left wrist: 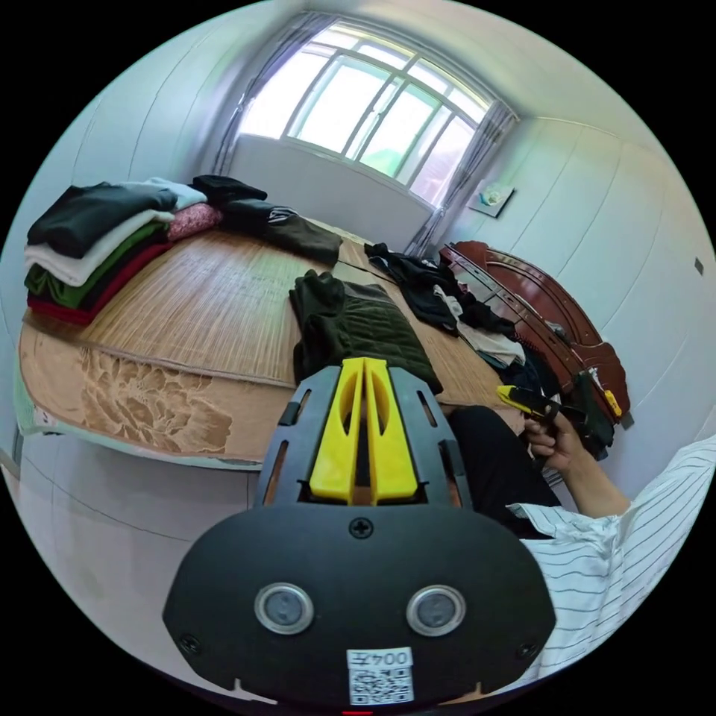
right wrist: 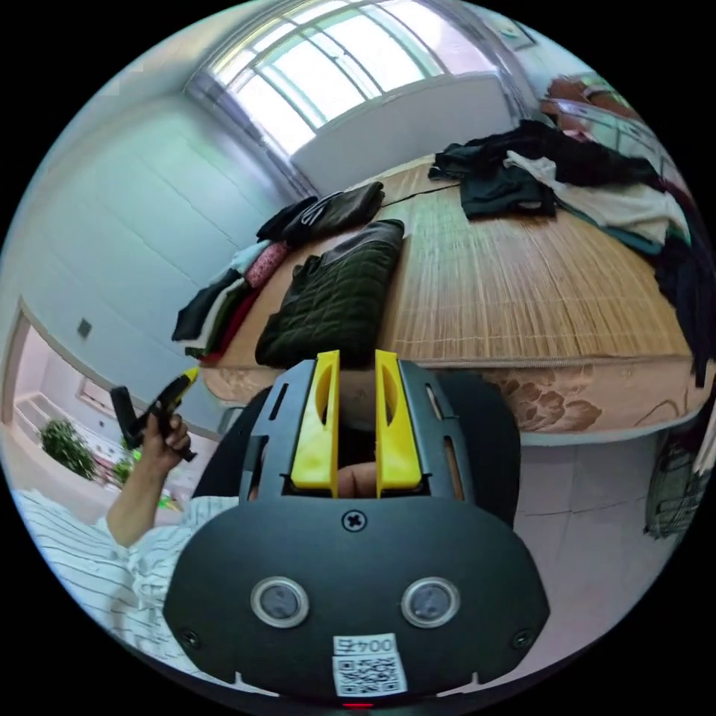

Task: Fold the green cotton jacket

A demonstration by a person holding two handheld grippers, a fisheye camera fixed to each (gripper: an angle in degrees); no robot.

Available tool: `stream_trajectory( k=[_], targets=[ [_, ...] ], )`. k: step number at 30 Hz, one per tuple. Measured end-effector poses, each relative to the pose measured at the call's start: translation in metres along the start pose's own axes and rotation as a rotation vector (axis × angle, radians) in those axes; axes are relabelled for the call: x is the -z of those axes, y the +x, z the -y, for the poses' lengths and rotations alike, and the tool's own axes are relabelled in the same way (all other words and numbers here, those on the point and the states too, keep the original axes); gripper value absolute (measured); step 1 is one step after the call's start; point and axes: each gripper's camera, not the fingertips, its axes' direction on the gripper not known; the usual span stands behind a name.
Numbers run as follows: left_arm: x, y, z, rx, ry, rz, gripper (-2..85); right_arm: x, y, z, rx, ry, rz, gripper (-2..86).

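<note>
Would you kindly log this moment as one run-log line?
green jacket: folded on bed mat | left gripper: shut, empty | right gripper: open, empty | both: off bed

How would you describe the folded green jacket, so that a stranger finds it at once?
Start at the bed with the woven bamboo mat. Near its front edge, apart from both clothes heaps, lies the dark green quilted cotton jacket, folded into a neat rectangle. Unlike the tall stack of folded clothes and the loose dark pile, it lies alone.
</note>
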Motion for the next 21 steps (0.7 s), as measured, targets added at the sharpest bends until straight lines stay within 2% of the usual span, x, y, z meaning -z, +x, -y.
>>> stream_trajectory(
  k=[4,8,15,21],
  targets=[
    [-0.012,0.027,0.001,-0.019,-0.017,-0.015,0.5,-0.044,-0.061,-0.006,0.203,-0.087,-0.168,9.0],
    [-0.030,0.044,-0.003,-0.062,-0.064,-0.012,0.5,-0.099,-0.082,-0.009,0.229,-0.106,-0.260,9.0],
    [-0.067,0.059,0.002,-0.062,-0.100,-0.024,0.3,-0.148,-0.113,-0.009,0.263,-0.122,-0.283,9.3],
    [-0.144,0.109,0.054,-0.179,-0.132,-0.015,0.3,-0.165,-0.132,-0.020,0.270,-0.066,-0.308,7.7]
  ],
)
